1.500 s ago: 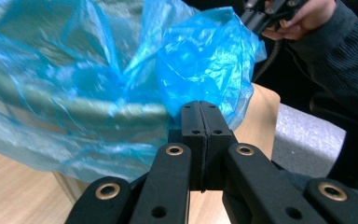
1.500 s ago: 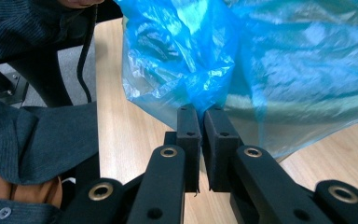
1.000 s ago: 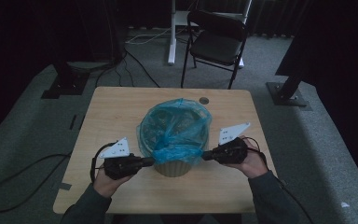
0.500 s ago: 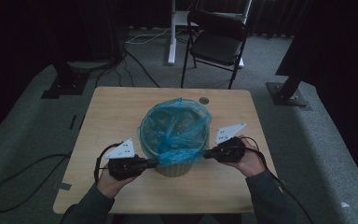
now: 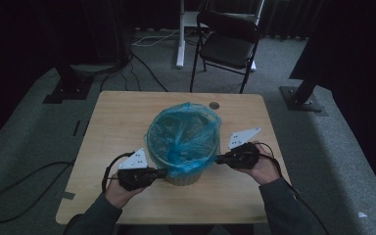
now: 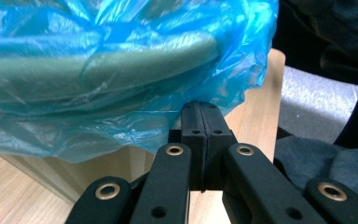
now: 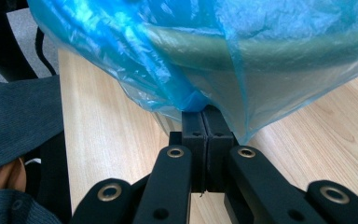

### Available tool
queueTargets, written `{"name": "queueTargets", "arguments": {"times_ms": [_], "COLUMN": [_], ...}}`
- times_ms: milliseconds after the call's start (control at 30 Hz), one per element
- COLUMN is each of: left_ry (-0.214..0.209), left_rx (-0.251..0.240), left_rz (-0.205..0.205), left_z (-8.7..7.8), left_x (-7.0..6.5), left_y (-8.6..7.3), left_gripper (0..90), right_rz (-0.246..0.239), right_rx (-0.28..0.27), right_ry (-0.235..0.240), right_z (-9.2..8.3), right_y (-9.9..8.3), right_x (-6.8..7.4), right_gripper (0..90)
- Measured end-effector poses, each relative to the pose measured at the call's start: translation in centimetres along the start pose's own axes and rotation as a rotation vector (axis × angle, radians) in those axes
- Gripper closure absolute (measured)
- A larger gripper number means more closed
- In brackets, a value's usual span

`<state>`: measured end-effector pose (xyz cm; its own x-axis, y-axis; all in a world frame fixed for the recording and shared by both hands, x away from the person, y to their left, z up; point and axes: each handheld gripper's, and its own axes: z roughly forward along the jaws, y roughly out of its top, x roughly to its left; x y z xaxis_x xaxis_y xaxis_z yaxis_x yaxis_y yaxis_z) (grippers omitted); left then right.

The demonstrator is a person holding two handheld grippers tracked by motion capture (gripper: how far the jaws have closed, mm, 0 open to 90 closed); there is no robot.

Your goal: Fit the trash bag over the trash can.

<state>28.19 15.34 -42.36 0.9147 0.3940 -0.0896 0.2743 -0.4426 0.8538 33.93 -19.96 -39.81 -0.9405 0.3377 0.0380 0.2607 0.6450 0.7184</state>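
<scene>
A round bin [image 5: 188, 179] stands mid-table, lined with a blue plastic bag [image 5: 181, 139] whose film is folded out over the rim. My left gripper [image 5: 162, 173] is at the bin's near-left side, shut on the bag's hanging hem [image 6: 121, 135]. My right gripper [image 5: 218, 159] is at the bin's right side, also shut, pinching a bunched fold of the bag [image 7: 193, 100] just below the rim. The greenish rim [image 6: 121, 65] shows through the film. A hand holds each gripper from the table's near edge.
The wooden table [image 5: 122, 117] has a small round hole [image 5: 214, 105] at its far edge. A black folding chair [image 5: 227, 46] stands behind the table, stand bases sit at either side, and cables run over the grey carpet.
The left gripper has shifted a little towards the near edge and inwards, still on the bag. The bag now sits lower around the rim. The right gripper has kept its place.
</scene>
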Motion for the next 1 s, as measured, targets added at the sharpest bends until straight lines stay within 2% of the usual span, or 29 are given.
{"name": "queueTargets", "arguments": {"times_ms": [267,467,500,633,800,1000], "left_ry": [0.058,0.072,0.089,0.112,0.14,0.174], "left_rx": [0.063,0.064,0.065,0.027,-0.027,-0.068], "left_rz": [0.009,-0.057,-0.067,-0.099,-0.114,-0.118], "left_z": [0.4,0.2,0.0,-1.2,-2.9,-4.0], "left_x": [0.5,1.9,2.1,2.6,2.8,3.3], "left_y": [-0.7,-1.6,-1.7,-2.1,-1.9,-1.3], "left_gripper": [89.5,89.4,89.2,83.9,78.0,75.1], "right_rz": [0.016,0.057,0.055,0.067,0.083,0.078], "right_rx": [0.032,0.032,0.033,0.03,-0.017,-0.052], "right_ry": [-0.039,-0.054,-0.055,-0.069,-0.084,-0.09], "right_z": [0.1,-0.2,-0.3,-0.6,-1.8,-3.3], "right_y": [-0.8,-1.8,-1.9,-2.2,-2.4,-2.2], "right_x": [-0.4,-0.9,-0.9,-1.0,-1.2,-1.2], "right_gripper": [89.5,89.1,89.0,87.4,71.7,64.2]}}
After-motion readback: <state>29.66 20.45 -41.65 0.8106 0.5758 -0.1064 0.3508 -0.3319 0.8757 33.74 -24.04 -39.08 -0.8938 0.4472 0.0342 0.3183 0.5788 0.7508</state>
